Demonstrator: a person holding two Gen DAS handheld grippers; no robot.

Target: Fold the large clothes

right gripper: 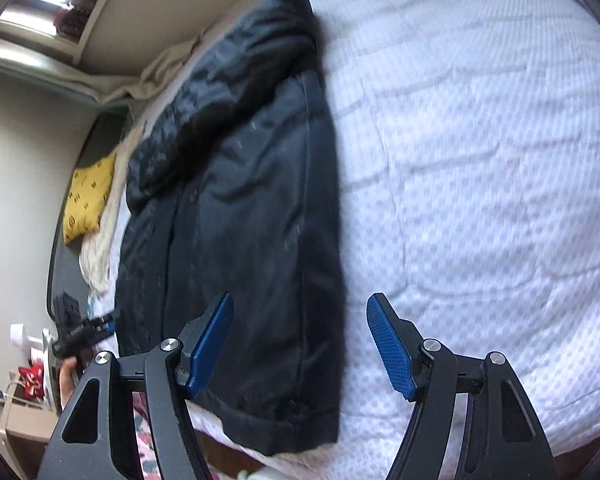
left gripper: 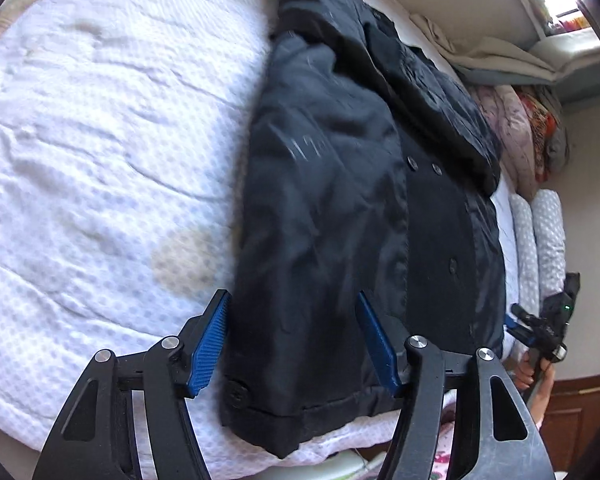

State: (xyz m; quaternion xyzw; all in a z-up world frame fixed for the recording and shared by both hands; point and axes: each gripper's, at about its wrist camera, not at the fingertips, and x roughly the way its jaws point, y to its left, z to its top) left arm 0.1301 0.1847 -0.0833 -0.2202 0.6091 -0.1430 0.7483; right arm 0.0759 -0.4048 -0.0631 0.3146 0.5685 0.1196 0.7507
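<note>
The black coat [left gripper: 340,184] lay lengthwise on the bed [left gripper: 100,160], stretched from the near edge up toward the far wall, its front side up. Buttons showed along the front closure, one sleeve was folded across the upper chest, and the hem hung at the near edge of the mattress with one more button near its corner. In the right wrist view the same coat [right gripper: 240,200] ran along the left part of the bed [right gripper: 480,160], with the white dotted quilt lying bare to its right.

The left gripper [left gripper: 296,340] hovered above the hem, jaws apart with the coat's lower corner seen between the blue pads, though the pads did not press on the cloth. The right gripper [right gripper: 300,344] hung over the coat's opposite long edge near the hem, jaws likewise apart, one pad over the dark fabric and the other over the quilt, gripping nothing.

Each camera caught the other tool at its margin: the right gripper, held in a hand [left gripper: 526,372], at the right edge of the left view, and the left gripper [right gripper: 82,334] at the left edge of the right view.

Beyond the coat lay a beige cloth [left gripper: 488,52] by the wall, stacked bedding [left gripper: 516,132], and a yellow patterned pillow [right gripper: 88,200].
</note>
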